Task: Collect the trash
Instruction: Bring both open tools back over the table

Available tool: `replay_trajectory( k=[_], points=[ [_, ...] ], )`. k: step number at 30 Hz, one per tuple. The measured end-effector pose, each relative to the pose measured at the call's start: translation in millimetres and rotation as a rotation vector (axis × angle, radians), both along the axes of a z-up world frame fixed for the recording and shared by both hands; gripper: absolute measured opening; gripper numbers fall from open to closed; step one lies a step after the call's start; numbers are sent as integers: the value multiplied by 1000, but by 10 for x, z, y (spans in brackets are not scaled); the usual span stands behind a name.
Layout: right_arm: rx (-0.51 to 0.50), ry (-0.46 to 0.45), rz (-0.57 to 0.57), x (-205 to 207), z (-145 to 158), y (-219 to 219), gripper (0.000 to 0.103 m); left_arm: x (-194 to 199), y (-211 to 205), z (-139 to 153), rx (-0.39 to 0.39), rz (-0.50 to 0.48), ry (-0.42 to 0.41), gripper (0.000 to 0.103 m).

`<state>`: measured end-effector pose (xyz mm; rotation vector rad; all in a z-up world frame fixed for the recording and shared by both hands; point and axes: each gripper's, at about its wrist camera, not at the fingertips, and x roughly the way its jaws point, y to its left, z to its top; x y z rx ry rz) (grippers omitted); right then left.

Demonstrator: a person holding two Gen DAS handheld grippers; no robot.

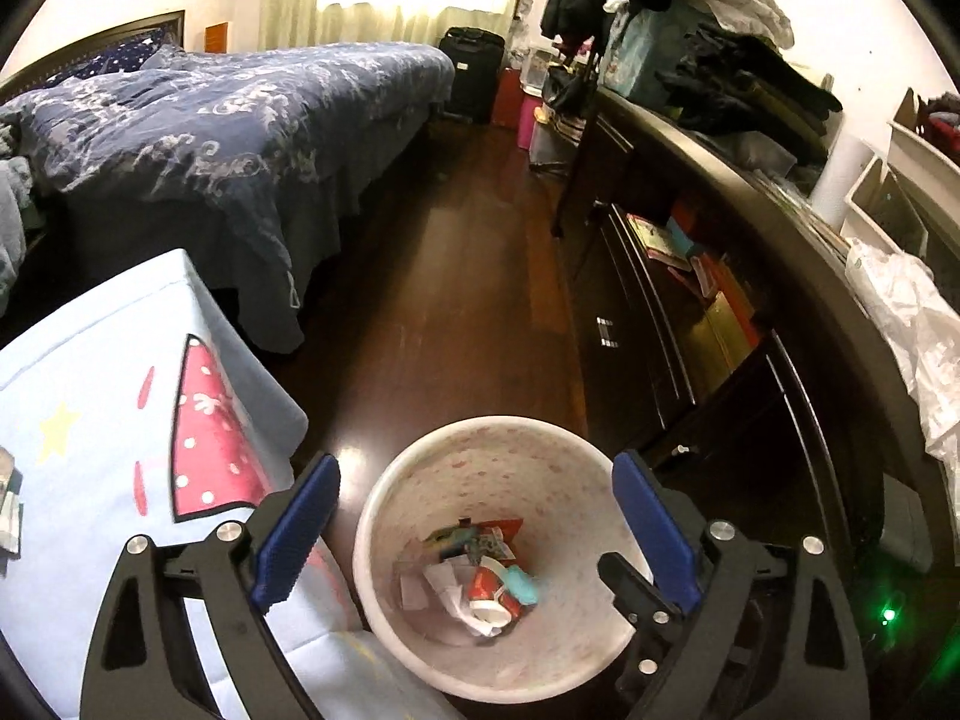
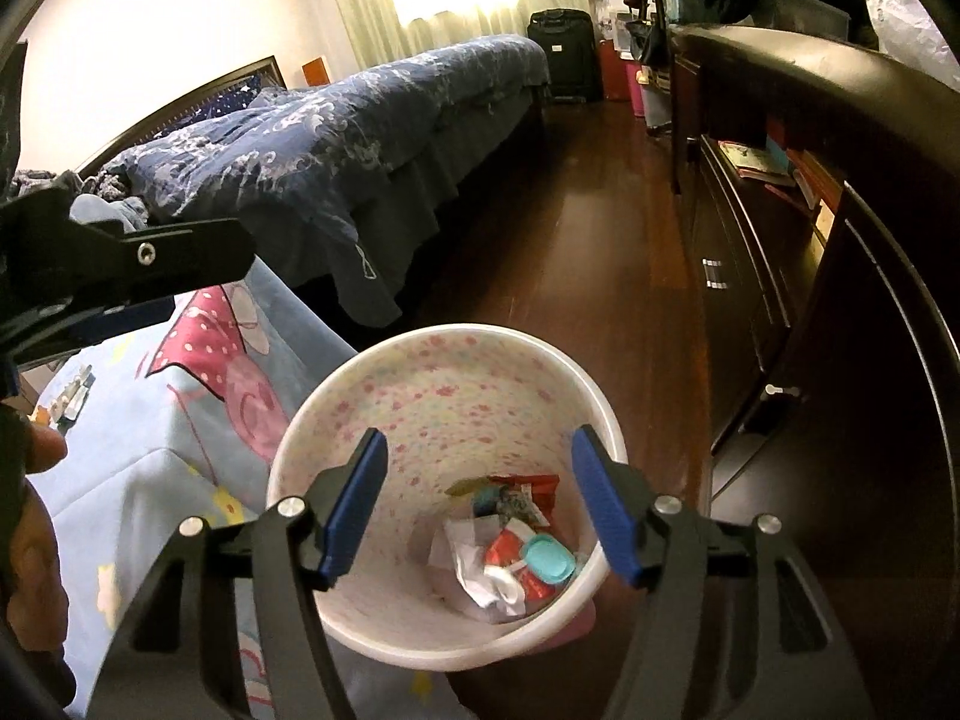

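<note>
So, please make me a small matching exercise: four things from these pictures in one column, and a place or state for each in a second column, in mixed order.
Things:
1. trash bin
2. teal lid
3. blue quilt
4. left gripper

Places or states:
a. spread over the bed
b. open, nothing between its fingers
c. on the wooden floor, beside the cartoon-print cloth
d. among wrappers at the bottom of the bin

Pairs: 1-c, 2-d, 3-a, 4-b
</note>
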<state>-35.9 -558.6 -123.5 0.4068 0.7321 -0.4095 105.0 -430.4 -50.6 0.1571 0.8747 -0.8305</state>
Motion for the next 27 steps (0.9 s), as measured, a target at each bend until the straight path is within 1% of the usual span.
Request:
replay_trajectory(
  k=[3, 5, 8, 12, 14, 16, 18, 21, 25, 27],
  points=[
    [2, -16, 18, -25, 99, 92, 66, -7, 187, 73, -9, 29, -13, 91],
    [-2, -33, 44, -20, 200, 196, 67, -15, 367, 125, -1, 61, -40, 92],
    [-25, -62, 95, 15, 379, 422, 71, -14, 731, 195, 25, 125, -99, 93],
    [-35, -87, 199, 141, 594, 830, 74, 49, 1333, 258, 65, 238, -162, 95],
    [-33, -97, 257, 213, 674, 1049, 76, 101, 1668, 278, 85, 300, -183, 96],
    [-38, -100, 324, 315, 747, 1314, 77, 153, 1932, 283, 102, 353, -195, 96],
    [-47, -94, 379, 427, 793, 1573, 77, 226, 2217, 271, 114, 407, -196, 96],
    [-54, -80, 435, 581, 827, 1883, 77, 389, 2675, 223, 121, 490, -173, 96],
    [-60, -62, 497, 778, 854, 2260, 77, 584, 3118, 124, 130, 579, -155, 96],
    [-62, -53, 523, 852, 864, 2400, 77, 679, 3335, 69, 118, 619, -138, 96]
  ],
)
